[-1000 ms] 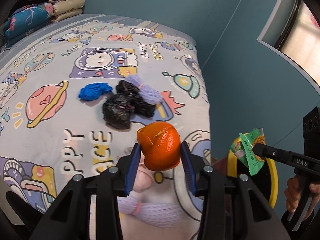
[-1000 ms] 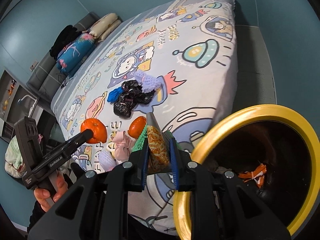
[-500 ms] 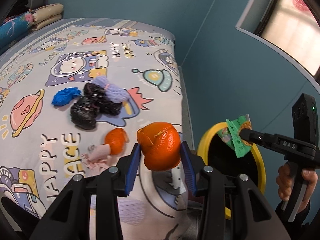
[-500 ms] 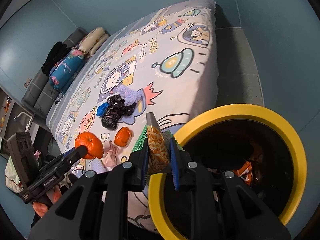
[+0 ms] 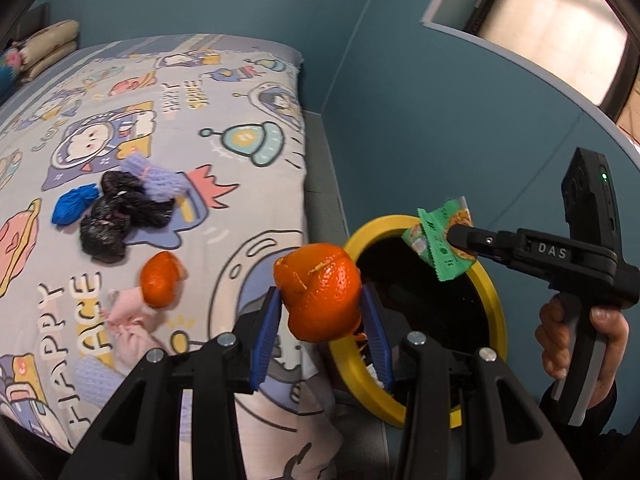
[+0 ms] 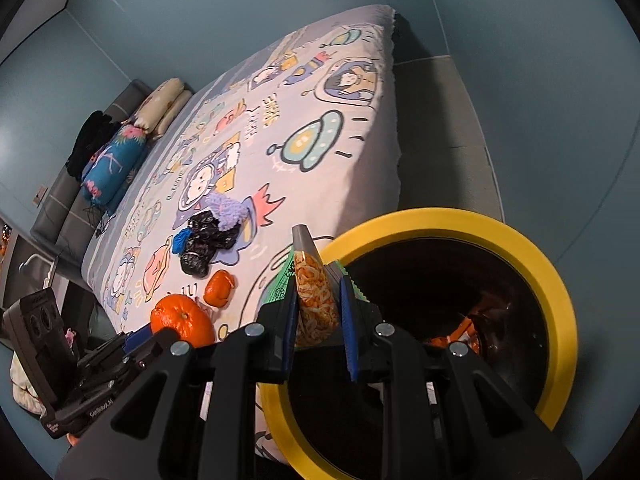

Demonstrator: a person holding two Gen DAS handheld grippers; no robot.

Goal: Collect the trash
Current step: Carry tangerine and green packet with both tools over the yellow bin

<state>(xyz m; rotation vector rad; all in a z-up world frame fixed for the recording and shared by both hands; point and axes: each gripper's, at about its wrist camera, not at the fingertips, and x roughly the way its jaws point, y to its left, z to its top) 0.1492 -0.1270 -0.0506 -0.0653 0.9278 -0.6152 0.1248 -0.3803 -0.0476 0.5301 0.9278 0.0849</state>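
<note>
We see even, dim indoor light; the window (image 5: 556, 20) glares white, blown out. Strong fisheye bending with black vignette at corners. Bin interior (image 6: 420, 320) lost in shadow. Slight blur on the bedspread (image 5: 120, 320) at frame edge

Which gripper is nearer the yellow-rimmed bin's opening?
Right. The right gripper holds its wrapper over the bin rim; the left gripper, gripping an orange peel, sits beside it.

walls (image 5: 400, 80): teal | bed (image 5: 248, 92): cartoon sheet | window (image 5: 552, 20): bright
</note>
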